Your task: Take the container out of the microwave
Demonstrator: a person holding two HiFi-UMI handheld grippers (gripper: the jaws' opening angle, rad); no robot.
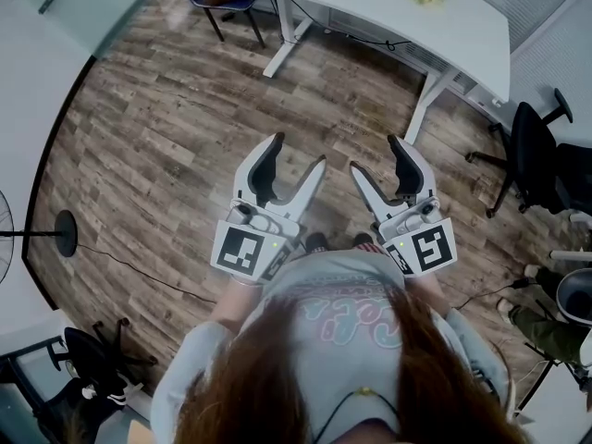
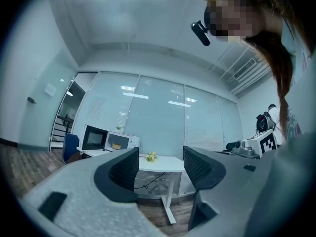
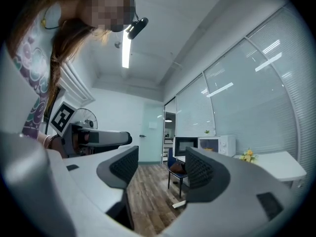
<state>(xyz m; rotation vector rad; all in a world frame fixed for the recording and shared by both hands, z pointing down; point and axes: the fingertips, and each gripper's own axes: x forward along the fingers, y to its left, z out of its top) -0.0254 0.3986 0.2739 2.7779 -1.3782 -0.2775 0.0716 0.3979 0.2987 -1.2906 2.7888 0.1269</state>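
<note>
Left gripper (image 2: 160, 169) and right gripper (image 3: 160, 169) stand wide open, empty. Small tan container (image 2: 117, 145) inside white microwave (image 2: 129, 142): probably light, rigid; grip opposite walls.

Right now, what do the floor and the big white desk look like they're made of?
The floor looks like wood or wood-look planks: brown grain and board seams, matte. The desk has a smooth white top, probably laminate, no grain showing; its legs look like white painted metal.
</note>
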